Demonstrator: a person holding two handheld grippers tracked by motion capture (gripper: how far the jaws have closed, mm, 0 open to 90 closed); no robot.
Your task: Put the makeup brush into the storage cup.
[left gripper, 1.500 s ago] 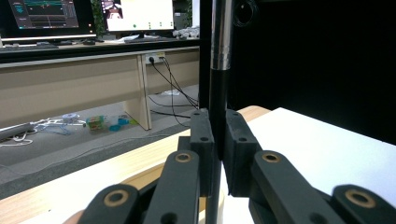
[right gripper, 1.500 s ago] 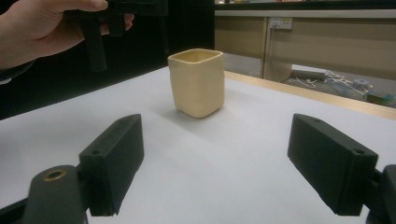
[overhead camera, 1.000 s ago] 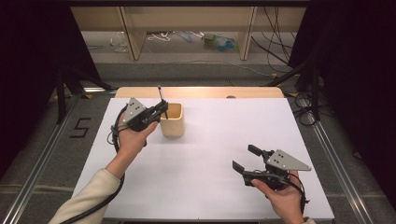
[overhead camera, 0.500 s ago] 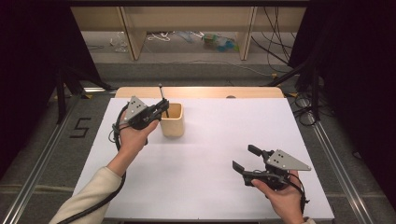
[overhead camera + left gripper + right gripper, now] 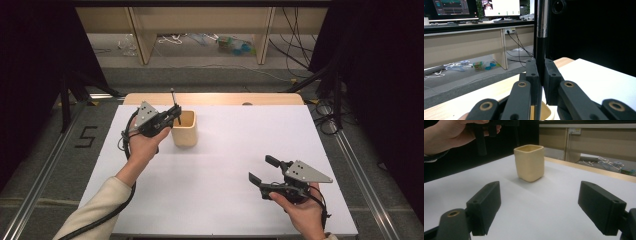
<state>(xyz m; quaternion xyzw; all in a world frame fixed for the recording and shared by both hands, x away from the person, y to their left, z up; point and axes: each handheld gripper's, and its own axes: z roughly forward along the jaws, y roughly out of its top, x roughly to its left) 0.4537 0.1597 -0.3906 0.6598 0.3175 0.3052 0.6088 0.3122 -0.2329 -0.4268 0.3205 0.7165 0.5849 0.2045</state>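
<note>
Nearest the person, the right gripper hovered low over the front right of the white surface, its black fingers spread wide with nothing between them; in the right gripper view they framed bare white surface and, farther off, the cream, square-sided ceramic cup. Compared with the frames from a second and half a second before, that hand had not shifted, and its fingers stood just as wide. Farther back and to the left, the left gripper sat just beside the left wall of the cup, its fingers closed tight on the thin dark pen with a silver metal band. In the left gripper view the pen stood upright between the two pads, its lower end running down over the cup's pale rim, though how deep the tip reached inside could not be told. In the high view its upper end poked up above the gripper. Here too nothing had changed across the last second: same place, same upright pen, same firm grip. That stillness suggested a pause right at the point of delivery, with the pen lined up over the cup's mouth but not yet let go. The remaining work looked small, probably a short lowering and an opening of the left fingers, while the right gripper waited well apart from the cup.
</note>
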